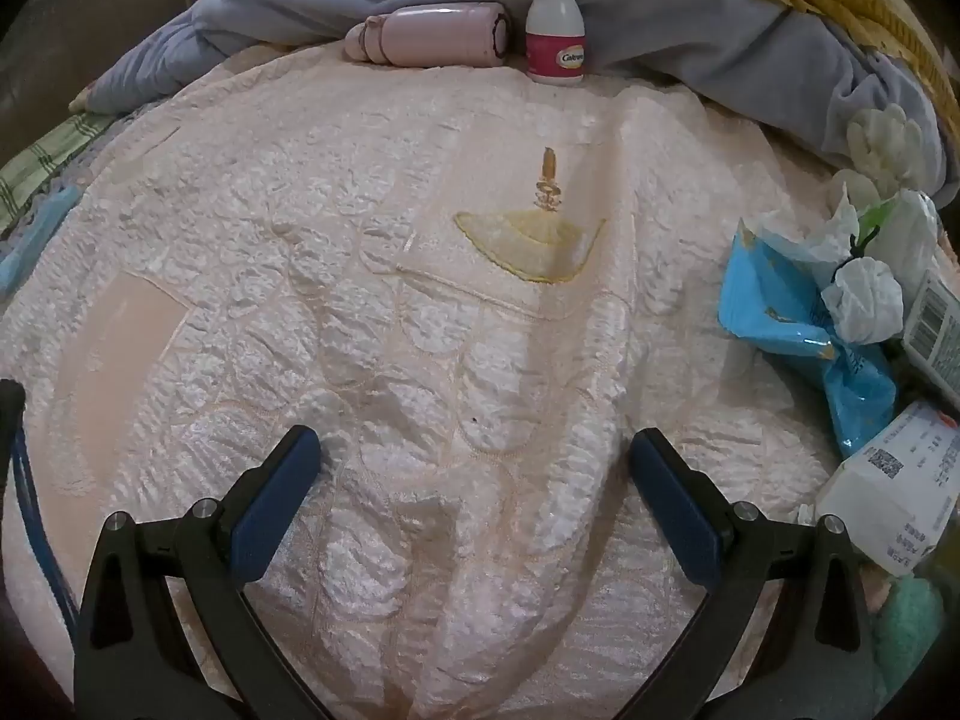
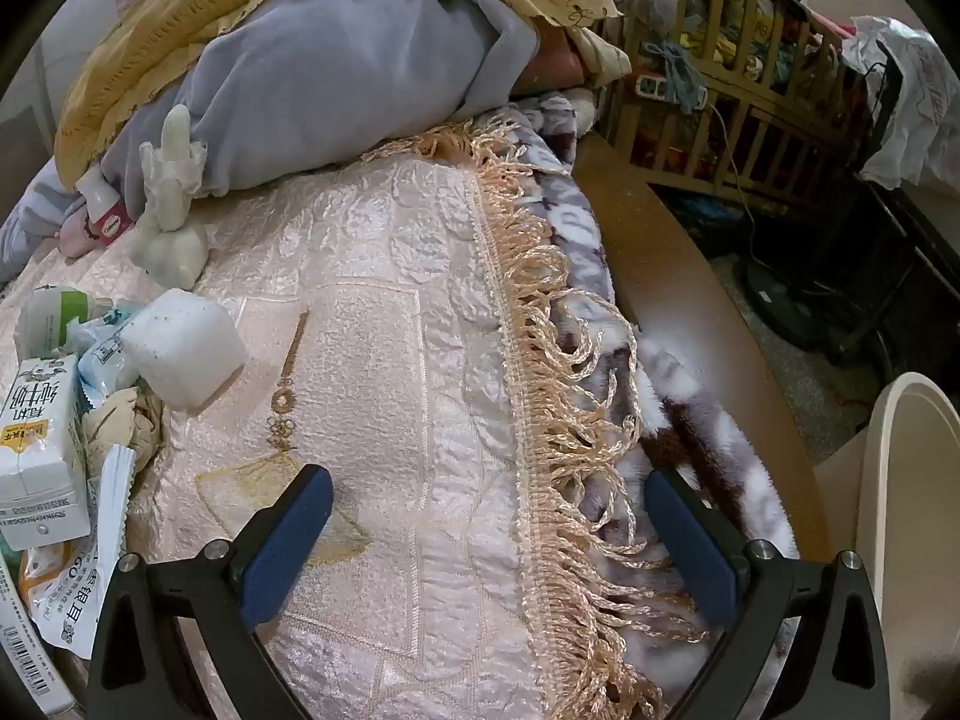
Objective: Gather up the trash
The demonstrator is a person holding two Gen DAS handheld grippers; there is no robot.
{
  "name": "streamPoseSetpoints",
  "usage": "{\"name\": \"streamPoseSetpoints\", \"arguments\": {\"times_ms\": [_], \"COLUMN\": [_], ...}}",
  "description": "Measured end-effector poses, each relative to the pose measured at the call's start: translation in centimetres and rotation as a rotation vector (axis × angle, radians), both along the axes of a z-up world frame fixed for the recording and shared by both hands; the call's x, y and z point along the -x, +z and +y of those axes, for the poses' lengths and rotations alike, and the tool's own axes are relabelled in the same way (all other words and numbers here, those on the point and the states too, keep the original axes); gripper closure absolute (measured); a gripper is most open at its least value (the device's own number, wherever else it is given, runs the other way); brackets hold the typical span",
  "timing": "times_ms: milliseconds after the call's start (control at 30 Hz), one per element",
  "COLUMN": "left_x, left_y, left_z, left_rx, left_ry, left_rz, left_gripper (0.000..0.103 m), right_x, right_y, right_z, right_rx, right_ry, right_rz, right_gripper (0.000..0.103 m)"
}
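Observation:
A pile of trash lies on a pink quilted bedspread. In the left wrist view it sits at the right: a crumpled blue wrapper, white tissues and a white carton. In the right wrist view it sits at the left: a milk carton, a white foam block, a crumpled tissue and white wrappers. My left gripper is open and empty over the bedspread, left of the pile. My right gripper is open and empty, right of the pile, over the fringe.
A pink flask and a white pill bottle rest by a grey blanket. A white figurine stands near the pile. A wooden bed edge, a crib and a cream bin are at the right.

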State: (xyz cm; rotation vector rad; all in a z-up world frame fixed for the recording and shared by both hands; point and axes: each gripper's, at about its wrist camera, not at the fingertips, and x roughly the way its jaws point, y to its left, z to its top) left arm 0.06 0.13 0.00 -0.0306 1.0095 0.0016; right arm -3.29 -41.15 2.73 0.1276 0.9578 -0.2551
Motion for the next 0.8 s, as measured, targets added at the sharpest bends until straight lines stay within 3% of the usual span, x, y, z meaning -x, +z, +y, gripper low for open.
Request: {"name": "streamPoseSetpoints", "arguments": {"times_ms": [167, 567, 800], "left_x": [1.2, 9.6, 14.3], "left_y": [0.9, 11.1, 15.6], "left_z": [0.9, 1.0, -0.3], "left_rx": [0.006, 0.005, -0.032], "left_ry": [0.025, 0.017, 0.003], "left_rz": [-0.006, -0.236, -0.351], "left_gripper": [0.001, 0.001, 0.001], "right_x": [0.0, -0.2, 1.3], "right_y": [0.1, 0.3, 1.3], "right_z": [0.1, 0.4, 0.1], "right_rx": [0.0, -0.004, -0.061], "right_ry": [0.0, 0.006, 0.12], "right_rz": [0.0, 0.017, 0.103], "right_gripper": [0.0, 0.0, 0.0]}}
